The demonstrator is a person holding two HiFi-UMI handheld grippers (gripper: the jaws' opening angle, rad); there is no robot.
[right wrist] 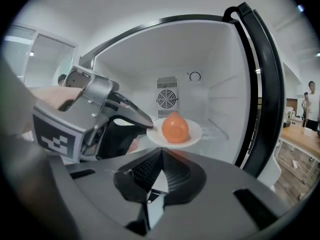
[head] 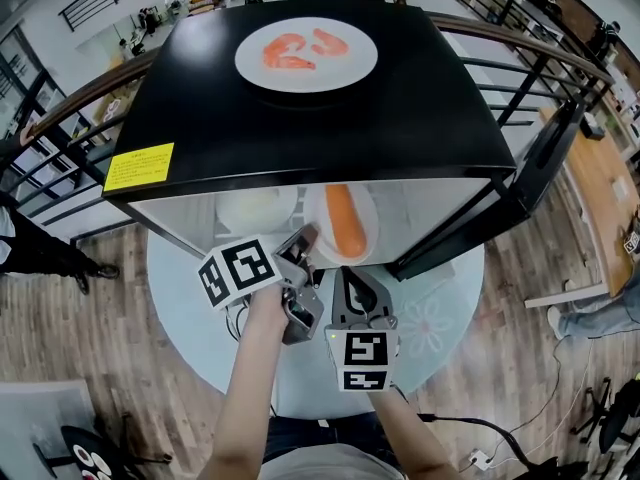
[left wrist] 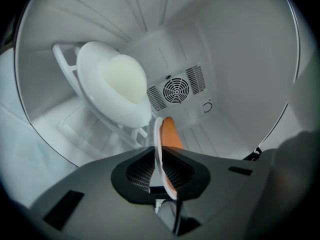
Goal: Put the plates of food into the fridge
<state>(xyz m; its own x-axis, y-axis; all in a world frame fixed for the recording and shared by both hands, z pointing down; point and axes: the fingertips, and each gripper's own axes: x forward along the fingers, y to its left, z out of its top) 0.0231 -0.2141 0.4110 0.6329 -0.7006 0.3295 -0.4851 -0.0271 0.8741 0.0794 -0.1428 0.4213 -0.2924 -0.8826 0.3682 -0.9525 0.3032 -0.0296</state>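
Jaws of the left gripper (left wrist: 160,170) pinch the near rim of the plate of orange food (right wrist: 195,134), holding it level, likely against spills, just inside the open fridge (head: 320,133), right of a pale-food plate (left wrist: 90,69); the right gripper (right wrist: 157,176) has its jaws pressed together, empty.

Left hand-held gripper (head: 305,242): pale grey body, dark jaws, black block at near end.
Left marker cube (head: 238,272): white faces, bold black square codes.
Right hand-held gripper (head: 347,273): dark grey shell, rounded far nose, tiny green light on left side.
Right marker cube (head: 365,360): white, black square codes on both visible faces.
Pads (right wrist: 145,171): black, finely ribbed, set in smooth grey housing.
Left forearm (head: 245,398): bare.
Right forearm (head: 412,440): bare.
Top (head: 330,465): pale grey, dark band along far edge.
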